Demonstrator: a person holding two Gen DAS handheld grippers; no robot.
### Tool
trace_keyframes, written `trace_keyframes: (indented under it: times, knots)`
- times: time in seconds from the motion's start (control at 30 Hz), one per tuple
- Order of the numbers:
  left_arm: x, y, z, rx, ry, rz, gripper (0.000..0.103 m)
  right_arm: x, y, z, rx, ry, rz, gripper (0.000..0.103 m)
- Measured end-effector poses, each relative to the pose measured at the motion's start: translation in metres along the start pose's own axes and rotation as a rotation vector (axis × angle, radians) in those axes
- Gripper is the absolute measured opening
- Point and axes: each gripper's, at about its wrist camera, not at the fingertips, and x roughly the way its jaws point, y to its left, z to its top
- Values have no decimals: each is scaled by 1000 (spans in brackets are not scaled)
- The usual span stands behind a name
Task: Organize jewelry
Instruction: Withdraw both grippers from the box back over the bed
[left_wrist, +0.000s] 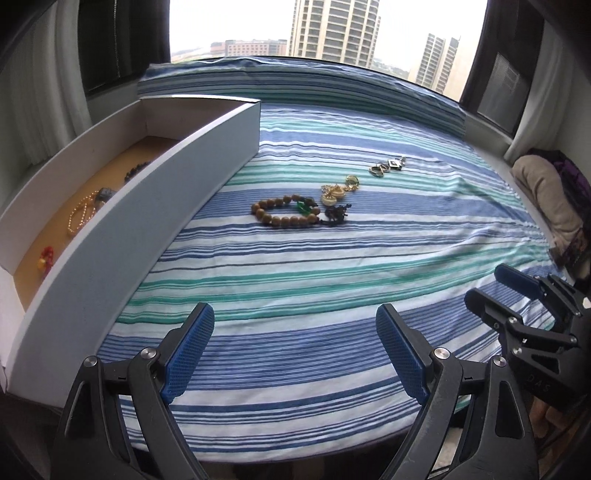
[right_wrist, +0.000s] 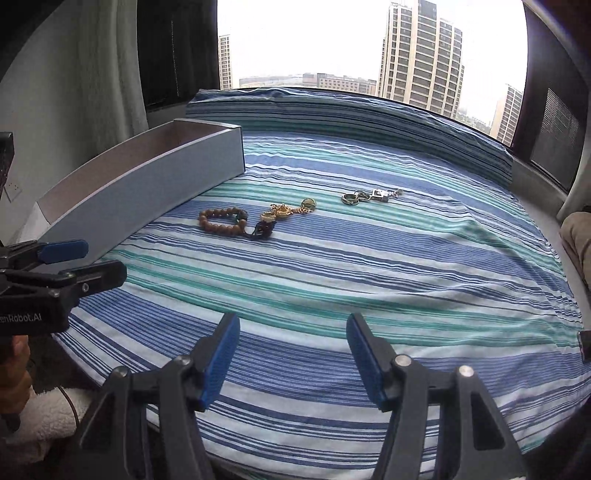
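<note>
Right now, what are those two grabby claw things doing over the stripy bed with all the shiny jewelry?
A person is tidying jewelry with two hand-held grippers. The left gripper and right gripper both hover over the striped bedsheet with open, empty jaws. A wooden bead bracelet, a gold pendant cluster and some rings lie loose on the sheet. The long white box beside them already holds a gold chain and a red piece.
</note>
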Motion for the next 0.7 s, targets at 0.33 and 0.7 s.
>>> trace_keyframes:
  times: [0.33, 0.7]
  knots:
    - [2, 8, -3, -12, 8, 12, 90, -9, 7, 9, -11, -51, 3, 61]
    - [11, 25, -11, -65, 49, 15, 90, 2, 2, 6, 16, -21, 8, 61]
